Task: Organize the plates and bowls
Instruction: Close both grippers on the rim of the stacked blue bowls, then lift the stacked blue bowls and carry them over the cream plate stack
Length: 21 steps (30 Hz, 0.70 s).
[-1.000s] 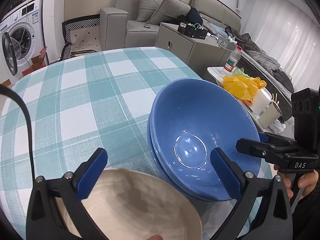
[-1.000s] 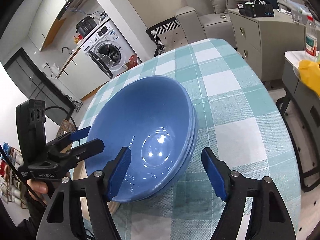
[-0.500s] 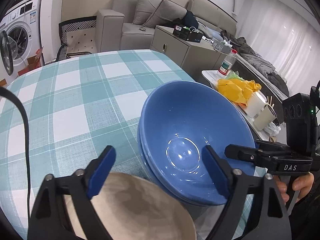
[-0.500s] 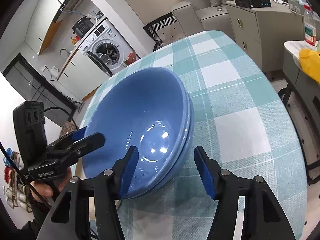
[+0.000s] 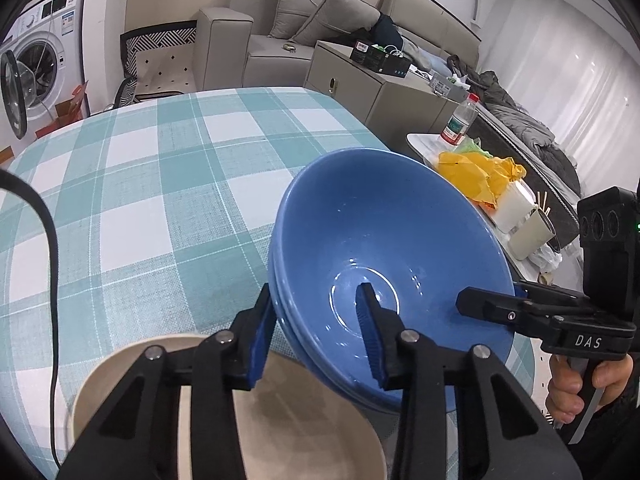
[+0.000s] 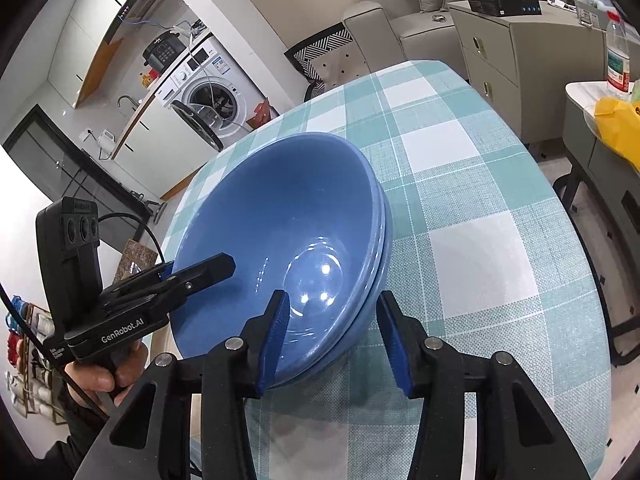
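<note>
The blue bowls (image 5: 384,264), two nested one in the other, sit on the counter (image 5: 160,184) near its front edge, gripped from opposite sides. The left tool (image 5: 316,324) straddles the near-left rim: one pad lies against the outer wall, the other inside the basin. Its jaws have just been closing and now appear to pinch the rim. The right tool (image 6: 332,332) straddles the opposite rim in the same way, jaws likewise just closing, the right pad close beside the outer wall; contact there cannot be confirmed. The stack therefore lies directly between both tools, equally near each hand, so a lift should keep both sides level. A beige bowl (image 5: 280,420) sits just beside the stack, below the left tool. The counter carries a teal-and-white checked cloth. Beyond it stand a grey cabinet (image 5: 360,92), a sofa (image 5: 304,28) and a washing machine (image 6: 212,88).
</note>
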### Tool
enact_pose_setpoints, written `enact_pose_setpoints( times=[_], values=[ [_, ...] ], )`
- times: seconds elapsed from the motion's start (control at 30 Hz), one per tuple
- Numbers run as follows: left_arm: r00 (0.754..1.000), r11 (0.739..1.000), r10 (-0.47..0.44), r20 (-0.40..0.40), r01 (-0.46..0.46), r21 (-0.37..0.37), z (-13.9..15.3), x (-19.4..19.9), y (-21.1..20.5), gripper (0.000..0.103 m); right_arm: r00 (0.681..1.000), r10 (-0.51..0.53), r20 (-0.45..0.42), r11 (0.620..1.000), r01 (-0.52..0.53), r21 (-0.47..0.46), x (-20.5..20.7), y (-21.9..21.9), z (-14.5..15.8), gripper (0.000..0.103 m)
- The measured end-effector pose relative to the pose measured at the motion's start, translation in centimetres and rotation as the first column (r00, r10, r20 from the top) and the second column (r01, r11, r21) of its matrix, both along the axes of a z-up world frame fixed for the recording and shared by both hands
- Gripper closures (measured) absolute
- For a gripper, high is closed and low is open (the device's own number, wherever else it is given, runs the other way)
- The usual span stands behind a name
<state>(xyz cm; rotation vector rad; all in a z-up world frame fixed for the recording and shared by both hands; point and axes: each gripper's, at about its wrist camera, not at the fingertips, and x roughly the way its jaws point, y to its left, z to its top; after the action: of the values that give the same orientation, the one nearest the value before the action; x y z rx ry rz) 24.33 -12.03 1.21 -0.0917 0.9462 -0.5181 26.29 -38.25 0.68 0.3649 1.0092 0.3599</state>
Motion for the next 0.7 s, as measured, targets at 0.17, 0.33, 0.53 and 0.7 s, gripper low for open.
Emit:
enact_pose_setpoints(
  times=[0.17, 0.33, 0.53, 0.7],
  values=[
    [1.0, 1.0, 0.007, 0.0, -0.007, 0.015, 0.03, -0.08, -0.05, 0.068, 1.0, -0.002, 0.008, 1.0, 0.002, -0.029, -0.18, 0.31, 0.3, 0.058],
    [1.0, 0.999, 0.009, 0.004, -0.009, 0.034, 0.11, -0.1, -0.17, 0.07, 1.0, -0.001, 0.027, 0.998, 0.003, -0.062, -0.35, 0.61, 0.59, 0.059],
    [1.0, 0.999, 0.004, 0.011, -0.005, 0.042, 0.18, -0.22, -0.13, 0.071, 0.999, -0.004, 0.041, 0.996, 0.008, -0.089, -0.43, 0.66, 0.52, 0.062],
    [1.0, 0.999, 0.004, 0.014, -0.005, 0.05, 0.2, -0.39, -0.1, 0.071, 0.999, -0.002, 0.054, 0.994, 0.008, -0.109, -0.53, 0.83, 0.56, 0.063]
  ],
)
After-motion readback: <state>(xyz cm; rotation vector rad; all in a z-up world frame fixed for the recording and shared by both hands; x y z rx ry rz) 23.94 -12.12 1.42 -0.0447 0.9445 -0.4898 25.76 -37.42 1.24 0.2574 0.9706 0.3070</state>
